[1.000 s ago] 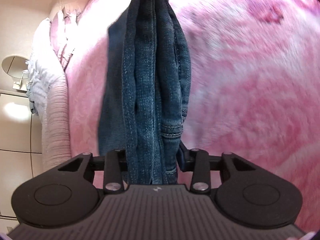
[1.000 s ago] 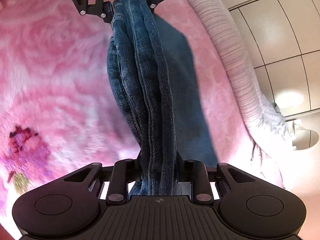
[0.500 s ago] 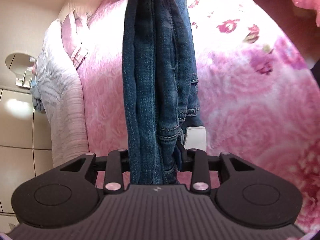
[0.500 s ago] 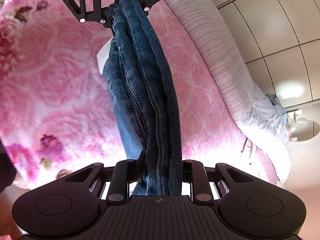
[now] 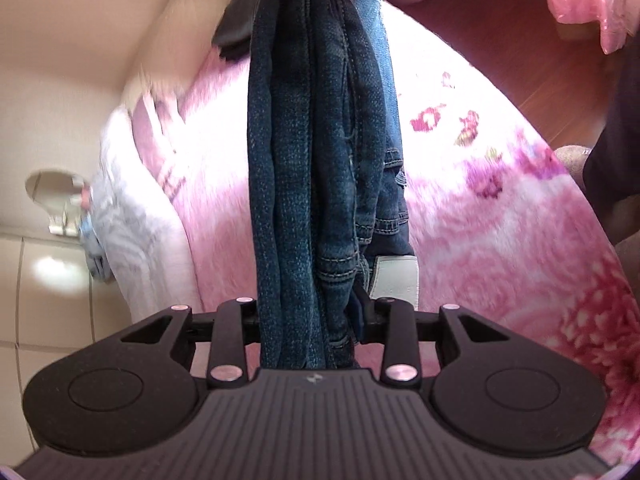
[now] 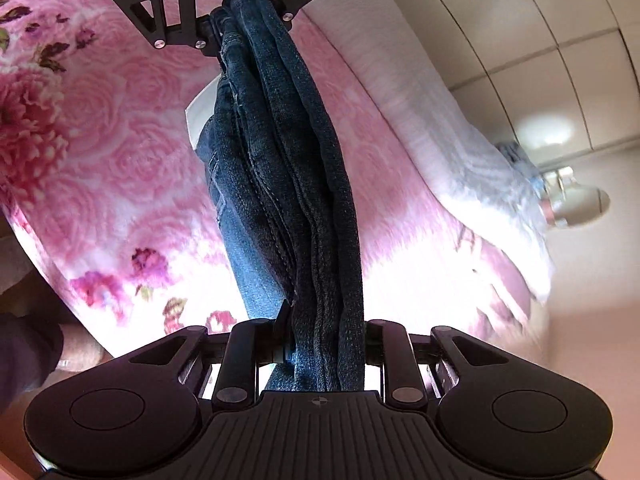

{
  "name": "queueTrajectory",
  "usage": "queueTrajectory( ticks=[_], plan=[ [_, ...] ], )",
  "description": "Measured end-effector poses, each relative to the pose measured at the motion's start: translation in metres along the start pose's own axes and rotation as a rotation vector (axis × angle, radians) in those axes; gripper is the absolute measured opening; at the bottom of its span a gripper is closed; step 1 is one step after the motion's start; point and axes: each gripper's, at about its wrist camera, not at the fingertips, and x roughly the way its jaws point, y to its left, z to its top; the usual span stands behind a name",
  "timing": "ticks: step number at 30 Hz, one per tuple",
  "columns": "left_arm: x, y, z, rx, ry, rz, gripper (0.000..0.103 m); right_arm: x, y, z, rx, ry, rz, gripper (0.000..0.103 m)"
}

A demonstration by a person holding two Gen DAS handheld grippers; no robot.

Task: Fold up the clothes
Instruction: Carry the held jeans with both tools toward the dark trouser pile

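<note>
A pair of dark blue jeans (image 5: 312,168) is bunched into a thick rope and stretched between both grippers, high above the pink flowered blanket (image 5: 500,248). My left gripper (image 5: 308,312) is shut on one end of the bundle. My right gripper (image 6: 324,332) is shut on the other end of the jeans (image 6: 288,184). In the right wrist view the left gripper (image 6: 244,28) shows at the top, clamped on the far end. More denim and a white label (image 5: 394,278) hang below the bundle.
The bed carries a white and grey quilt (image 6: 460,132) and a pink pillow (image 5: 160,152) along one side. Pale cupboard doors (image 6: 560,64) and a round mirror (image 6: 580,200) lie beyond it. Wooden floor (image 5: 560,92) and a person's dark clothing (image 5: 616,152) border the bed's other side.
Both grippers have risen, lifting the jeans clear of the blanket; more of the bed, floor and walls now shows. The grips have not changed.
</note>
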Motion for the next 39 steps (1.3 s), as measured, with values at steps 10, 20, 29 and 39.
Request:
queueTrajectory(
  ticks=[10,20,29,39],
  plan=[
    [0.023,0.027,0.094,0.105,-0.111,0.022,0.031,-0.019,-0.038,-0.073,0.103,0.091,-0.07,0.022],
    [0.097,0.079,0.25,0.14,-0.124,0.015,0.031,0.009,-0.125,-0.205,0.179,0.116,-0.097,0.022],
    [0.157,0.143,0.356,0.137,-0.16,0.042,0.031,0.035,-0.214,-0.3,0.193,0.131,-0.141,0.022],
    [0.239,0.205,0.424,0.186,-0.283,0.058,0.031,0.072,-0.295,-0.361,0.235,0.234,-0.201,0.022]
  ],
)
